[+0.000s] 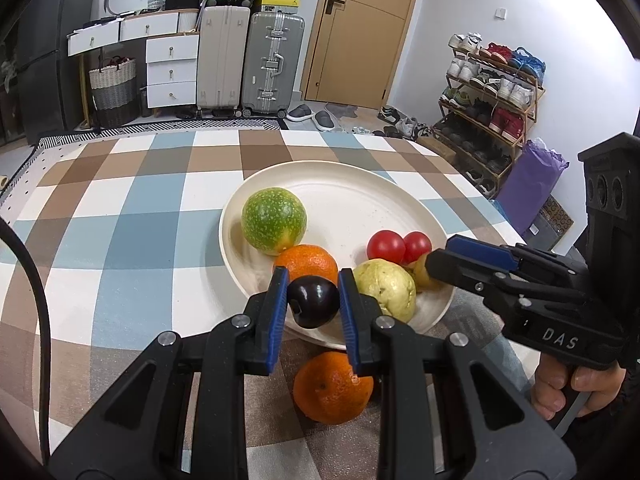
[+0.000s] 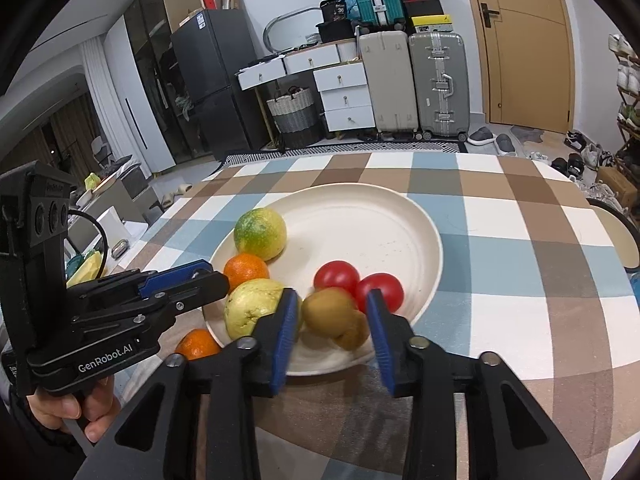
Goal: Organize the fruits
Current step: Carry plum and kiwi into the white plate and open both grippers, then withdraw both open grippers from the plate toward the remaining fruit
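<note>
My left gripper (image 1: 313, 280) is shut on a dark plum (image 1: 313, 300), held just above the near rim of the cream plate (image 1: 360, 184). An orange (image 1: 332, 386) lies on the tablecloth under the gripper. The plate holds a green speckled fruit (image 1: 274, 218), another orange (image 1: 306, 262), a pale guava (image 1: 386, 288) and two red tomatoes (image 1: 386, 246). In the right wrist view, my right gripper (image 2: 331, 296) stands open over the plate's near side. Two brown kiwis (image 2: 328, 310) lie between its blue pads (image 2: 286, 332), with small gaps on both sides.
The table carries a checked blue, brown and white cloth (image 1: 132, 216). A hand (image 1: 568, 388) grips the right tool's handle at the table's right edge. Suitcases (image 1: 272, 64), white drawers (image 1: 172, 68) and a shoe rack (image 1: 492, 92) stand on the floor beyond the table.
</note>
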`<state>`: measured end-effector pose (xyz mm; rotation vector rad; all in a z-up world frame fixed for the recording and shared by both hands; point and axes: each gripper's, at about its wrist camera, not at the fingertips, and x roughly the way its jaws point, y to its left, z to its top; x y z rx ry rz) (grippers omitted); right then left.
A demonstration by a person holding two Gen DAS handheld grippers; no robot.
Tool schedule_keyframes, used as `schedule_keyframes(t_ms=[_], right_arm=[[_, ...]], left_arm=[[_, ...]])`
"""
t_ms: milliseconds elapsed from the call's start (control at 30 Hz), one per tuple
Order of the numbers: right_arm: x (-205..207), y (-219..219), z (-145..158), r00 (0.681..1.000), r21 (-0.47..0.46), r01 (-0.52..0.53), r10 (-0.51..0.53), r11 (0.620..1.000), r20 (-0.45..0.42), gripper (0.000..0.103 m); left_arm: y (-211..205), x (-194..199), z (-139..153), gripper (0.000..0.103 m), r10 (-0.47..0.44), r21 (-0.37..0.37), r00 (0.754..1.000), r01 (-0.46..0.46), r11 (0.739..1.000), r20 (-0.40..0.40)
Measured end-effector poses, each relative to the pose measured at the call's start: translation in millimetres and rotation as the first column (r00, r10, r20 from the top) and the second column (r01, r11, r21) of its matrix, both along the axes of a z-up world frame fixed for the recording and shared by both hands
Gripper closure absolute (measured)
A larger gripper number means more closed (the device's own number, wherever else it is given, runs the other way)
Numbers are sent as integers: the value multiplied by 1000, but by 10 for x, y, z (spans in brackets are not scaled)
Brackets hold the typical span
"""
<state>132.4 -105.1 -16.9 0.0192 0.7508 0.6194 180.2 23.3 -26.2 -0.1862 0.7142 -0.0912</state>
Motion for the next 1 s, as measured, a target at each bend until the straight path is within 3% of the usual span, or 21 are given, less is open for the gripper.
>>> schedule_keyframes(t_ms=[700,767,867,900,1000], right_arm=[[-59,-133,51,1000,-1,22,-22,1000,9,51],[-61,-137,52,1000,0,23,-23,1000,12,50],[-86,-164,56,1000,4,26,-26,1000,16,45],[-90,-168,57,1000,6,26,-27,1000,16,43],[-103,-180,53,1000,7,28,-28,1000,13,41]], left_arm=[[-139,127,140,81,-24,-26,1000,24,999,11],[-146,128,159,75,-23,-29,1000,23,999,7],[-139,87,190,42,2,-27,1000,-1,1000,17],[-129,61,200,37,4,-27,1000,-4,1000,29],[-129,-3,240,33,-9,-21,999,10,1000,43]])
